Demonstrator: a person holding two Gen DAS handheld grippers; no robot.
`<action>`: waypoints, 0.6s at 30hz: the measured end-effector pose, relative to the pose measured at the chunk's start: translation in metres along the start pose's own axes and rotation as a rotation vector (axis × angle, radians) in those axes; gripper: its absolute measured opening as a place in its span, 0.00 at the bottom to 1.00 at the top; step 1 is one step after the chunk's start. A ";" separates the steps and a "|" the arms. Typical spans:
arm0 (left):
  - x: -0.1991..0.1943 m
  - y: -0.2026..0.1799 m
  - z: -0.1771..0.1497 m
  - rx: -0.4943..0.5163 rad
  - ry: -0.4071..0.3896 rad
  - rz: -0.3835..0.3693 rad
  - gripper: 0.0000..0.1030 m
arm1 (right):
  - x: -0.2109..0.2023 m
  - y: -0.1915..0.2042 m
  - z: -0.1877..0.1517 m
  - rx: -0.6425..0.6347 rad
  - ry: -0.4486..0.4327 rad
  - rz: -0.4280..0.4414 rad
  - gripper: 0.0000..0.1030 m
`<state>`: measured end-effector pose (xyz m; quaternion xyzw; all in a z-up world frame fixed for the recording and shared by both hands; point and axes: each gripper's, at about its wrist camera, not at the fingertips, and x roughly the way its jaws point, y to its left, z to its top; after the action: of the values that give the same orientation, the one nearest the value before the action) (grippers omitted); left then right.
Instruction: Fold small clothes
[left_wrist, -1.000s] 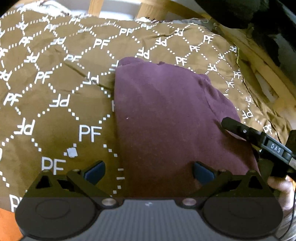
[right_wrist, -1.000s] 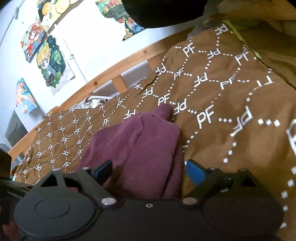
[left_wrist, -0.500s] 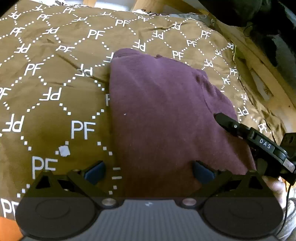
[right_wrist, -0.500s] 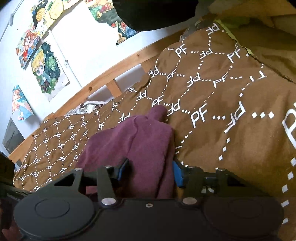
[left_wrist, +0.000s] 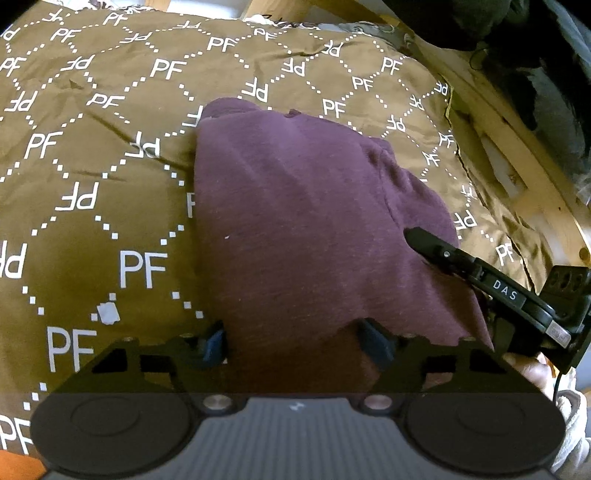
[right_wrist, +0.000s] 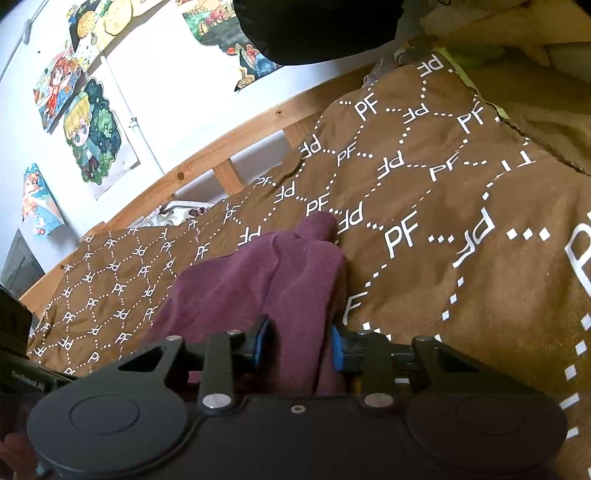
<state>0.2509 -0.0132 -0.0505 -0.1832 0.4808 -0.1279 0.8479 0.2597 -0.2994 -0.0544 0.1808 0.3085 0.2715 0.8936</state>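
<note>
A maroon garment (left_wrist: 295, 221) lies folded on a brown bedspread (left_wrist: 92, 166) printed with white "PF" letters. My left gripper (left_wrist: 293, 343) sits at the garment's near edge. Its jaws are closing, with cloth between the blue pads and the left pad at the cloth's left border. My right gripper (right_wrist: 299, 347) is at the garment's (right_wrist: 258, 280) right near corner, its jaws closing and both pads pressing a bunched fold. In the left wrist view, one of its black fingers (left_wrist: 436, 251) lies on the garment's right side.
A wooden bed rail (right_wrist: 207, 155) runs along the far side, under a white wall with cartoon posters (right_wrist: 92, 133). More of the wooden frame (left_wrist: 517, 155) borders the bedspread on the right. A small pale scrap (left_wrist: 107, 314) lies on the spread. A hand (left_wrist: 528, 369) holds the right gripper.
The right gripper's jaws have closed in from wide onto the garment's corner fold. The left gripper has edged forward over the near hem, and its pads have drawn closer together.
</note>
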 end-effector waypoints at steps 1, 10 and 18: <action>-0.001 -0.001 0.000 0.000 0.001 0.005 0.68 | 0.000 0.001 0.000 -0.004 -0.001 -0.001 0.32; -0.015 -0.017 0.001 0.066 -0.045 0.065 0.34 | -0.005 0.015 0.005 -0.087 -0.009 -0.023 0.19; -0.037 -0.056 0.005 0.245 -0.123 0.131 0.28 | -0.017 0.047 0.011 -0.260 -0.078 -0.069 0.15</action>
<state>0.2339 -0.0484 0.0044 -0.0542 0.4195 -0.1186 0.8983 0.2383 -0.2745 -0.0157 0.0633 0.2420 0.2711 0.9295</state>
